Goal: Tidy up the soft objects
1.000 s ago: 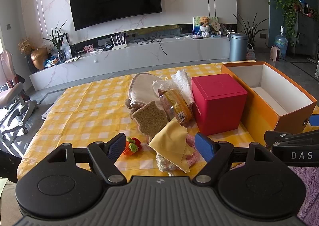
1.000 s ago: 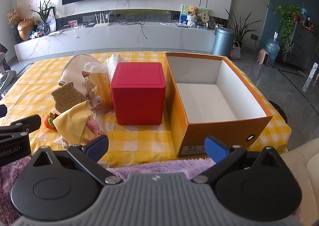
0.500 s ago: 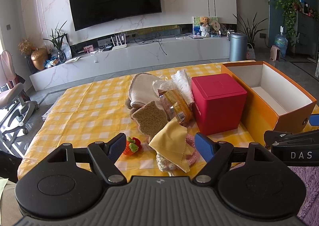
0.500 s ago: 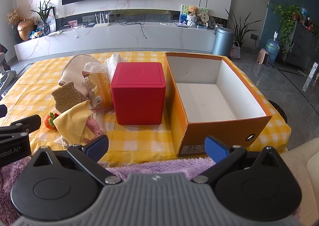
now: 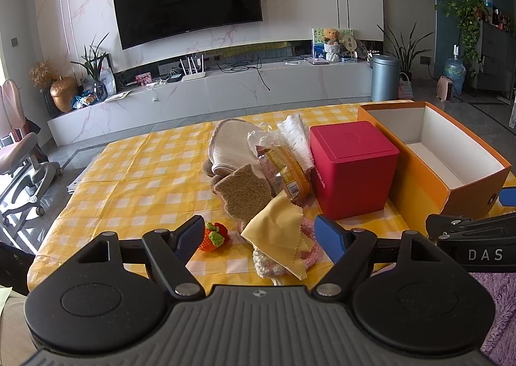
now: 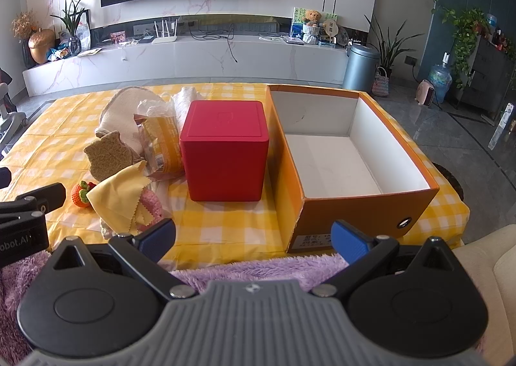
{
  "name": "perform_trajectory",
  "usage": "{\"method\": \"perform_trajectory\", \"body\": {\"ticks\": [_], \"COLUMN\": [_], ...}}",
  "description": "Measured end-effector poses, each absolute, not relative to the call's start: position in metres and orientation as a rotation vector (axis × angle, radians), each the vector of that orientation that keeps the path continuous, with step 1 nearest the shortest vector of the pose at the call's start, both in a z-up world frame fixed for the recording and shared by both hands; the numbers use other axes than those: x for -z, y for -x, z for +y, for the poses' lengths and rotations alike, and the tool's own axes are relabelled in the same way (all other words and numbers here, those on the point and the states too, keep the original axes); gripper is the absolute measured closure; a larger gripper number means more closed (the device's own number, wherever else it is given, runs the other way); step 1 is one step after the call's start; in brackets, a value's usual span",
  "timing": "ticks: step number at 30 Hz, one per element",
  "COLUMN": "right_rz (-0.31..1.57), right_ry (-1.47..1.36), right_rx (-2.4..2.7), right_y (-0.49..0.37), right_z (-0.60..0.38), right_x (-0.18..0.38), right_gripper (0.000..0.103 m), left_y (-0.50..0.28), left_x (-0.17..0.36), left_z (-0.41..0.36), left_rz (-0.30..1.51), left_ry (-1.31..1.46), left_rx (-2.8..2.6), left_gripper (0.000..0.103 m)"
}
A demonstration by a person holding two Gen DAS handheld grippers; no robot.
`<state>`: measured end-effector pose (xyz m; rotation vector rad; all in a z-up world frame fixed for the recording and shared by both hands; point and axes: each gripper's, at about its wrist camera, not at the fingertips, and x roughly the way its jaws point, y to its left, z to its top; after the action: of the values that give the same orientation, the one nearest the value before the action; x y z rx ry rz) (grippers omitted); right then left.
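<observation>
Both the left gripper (image 5: pixel 259 232) and right gripper (image 6: pixel 253 237) gape wide, empty. The yellow cloth (image 5: pixel 279 232) drapes the pile beside the red box (image 5: pixel 353 169); limp, light, probably best pinched at a corner.

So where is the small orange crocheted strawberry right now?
The small orange crocheted strawberry lies on the yellow checked tablecloth at the left edge of the pile, just left of the yellow cloth and in front of the brown toast-shaped sponge.
</observation>
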<state>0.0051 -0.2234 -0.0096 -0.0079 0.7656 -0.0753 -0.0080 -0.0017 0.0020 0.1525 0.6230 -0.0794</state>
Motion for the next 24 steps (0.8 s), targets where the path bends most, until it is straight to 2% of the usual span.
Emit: {"method": "perform_trajectory", "body": {"ticks": [17, 22, 24], "right_rz": [0.794, 0.814, 0.818], "right_ry": [0.039, 0.037, 0.026], "right_rx": [0.059, 0.030, 0.000], "right_y": [-0.011, -0.017, -0.019], "right_z": [-0.210, -0.205, -0.203], "right_x": [0.014, 0.022, 0.028], "right_gripper": [0.002, 0.002, 0.003], "left_y": [0.007, -0.001, -0.005], "left_x": [0.005, 0.015, 0.021], "left_z": [0.004, 0.016, 0.022], "left_rz": [0.648, 0.697, 0.731], "left_ry": [-0.137, -0.085, -0.063], "left_rx": [0.086, 0.109, 0.120], "left_gripper": [0.013, 0.017, 0.021]}}
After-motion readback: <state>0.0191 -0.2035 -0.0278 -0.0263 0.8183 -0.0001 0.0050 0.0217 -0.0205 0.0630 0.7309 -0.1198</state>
